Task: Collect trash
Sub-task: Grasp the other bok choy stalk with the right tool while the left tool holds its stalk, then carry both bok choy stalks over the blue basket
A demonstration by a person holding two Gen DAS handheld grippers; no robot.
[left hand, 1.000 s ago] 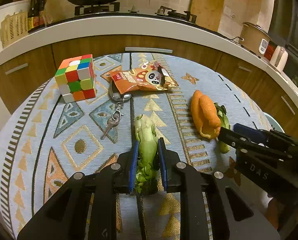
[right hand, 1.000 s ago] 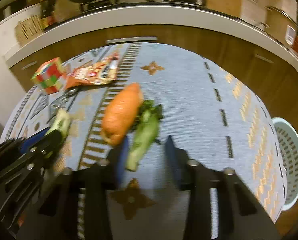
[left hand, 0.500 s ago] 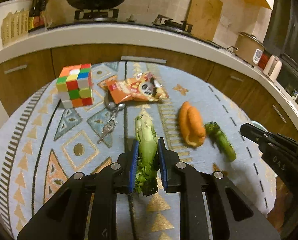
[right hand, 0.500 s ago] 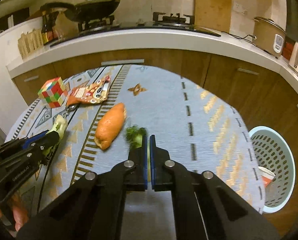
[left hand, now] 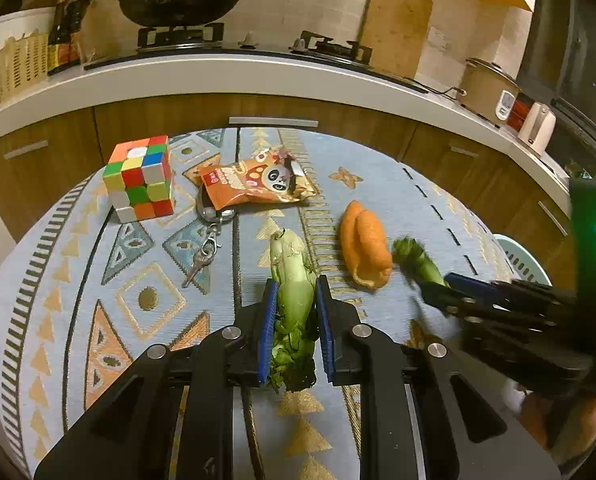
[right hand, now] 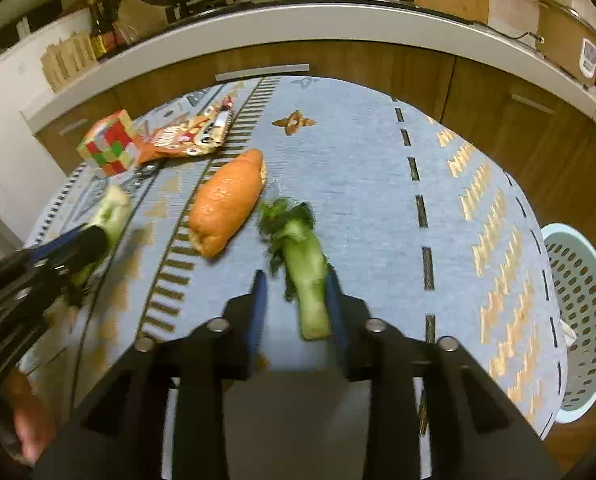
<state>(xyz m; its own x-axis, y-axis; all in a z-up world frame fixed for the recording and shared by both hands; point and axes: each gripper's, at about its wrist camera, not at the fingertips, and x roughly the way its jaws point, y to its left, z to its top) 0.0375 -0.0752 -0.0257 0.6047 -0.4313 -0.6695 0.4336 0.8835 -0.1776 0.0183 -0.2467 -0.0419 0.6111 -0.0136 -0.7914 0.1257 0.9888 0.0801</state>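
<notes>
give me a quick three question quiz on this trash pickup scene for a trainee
1. True or false: the left gripper is shut on a vegetable stalk.
2. What touches the snack bag? A a spoon, B keys, C a cup.
3. Fill in: the basket stands off the table's ___ side.
Key: 1 true; 2 B; 3 right.

Your left tool (left hand: 295,312) is clamped tight, fingers level and pointing forward; your right tool (right hand: 298,304) has its fingers parted, angled downward.
</notes>
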